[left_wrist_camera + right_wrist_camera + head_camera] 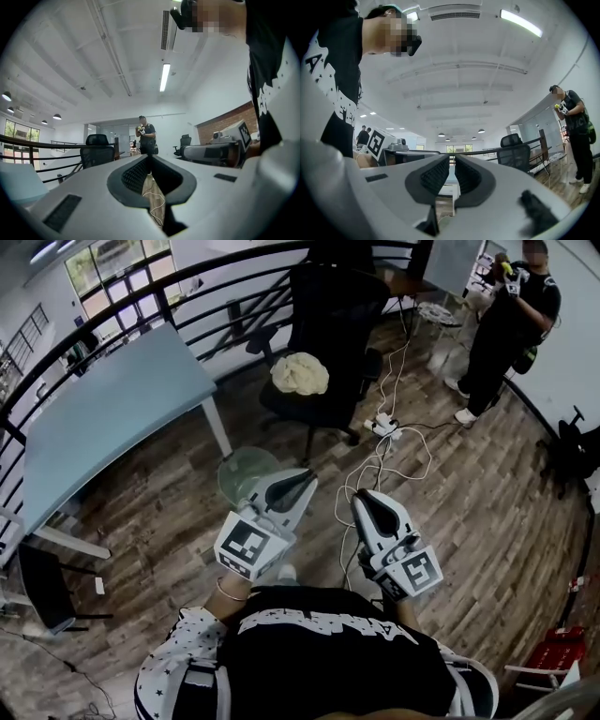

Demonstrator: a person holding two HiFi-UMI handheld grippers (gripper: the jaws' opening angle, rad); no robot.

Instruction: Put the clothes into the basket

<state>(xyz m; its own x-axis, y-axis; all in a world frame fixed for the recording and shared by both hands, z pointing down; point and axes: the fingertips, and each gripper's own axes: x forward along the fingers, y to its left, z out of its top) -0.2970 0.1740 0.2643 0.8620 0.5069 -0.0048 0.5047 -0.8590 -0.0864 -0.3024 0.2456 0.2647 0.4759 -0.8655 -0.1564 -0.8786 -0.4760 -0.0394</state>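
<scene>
1. The person is holding the left gripper (306,483) well short of the black office chair (330,310), pointing roughly toward it; its jaws are pressing together with nothing between them, as the left gripper view is showing
2. The right gripper (362,499) is hovering just beside the left one, equally far from the chair; its jaws are also resting closed with only a thin slit showing between the ribbed pads (436,177), and they are gripping nothing
3. The basket (242,472), a pale see-through round container, is standing on the wooden floor (469,512) between the left gripper and the chair, on the near side of the chair's base; no garment is showing inside it
4. White cables (403,451) are trailing in loops across the floor from beneath the right gripper toward the chair's base, where a power strip (382,426) is lying just beside the castors
5. The clothes (300,373), a cream-coloured crumpled bundle, are lying on the chair's seat, well apart from both grippers and from the basket
6. A light blue table (112,418) is standing to the left of the chair, its nearest leg coming down close to the chair's base
7. A black railing (141,310) is running behind the chair and the table
8. Another person (511,324) in dark clothing is standing beyond the chair to its right, holding something small and yellowish up in both hands
</scene>
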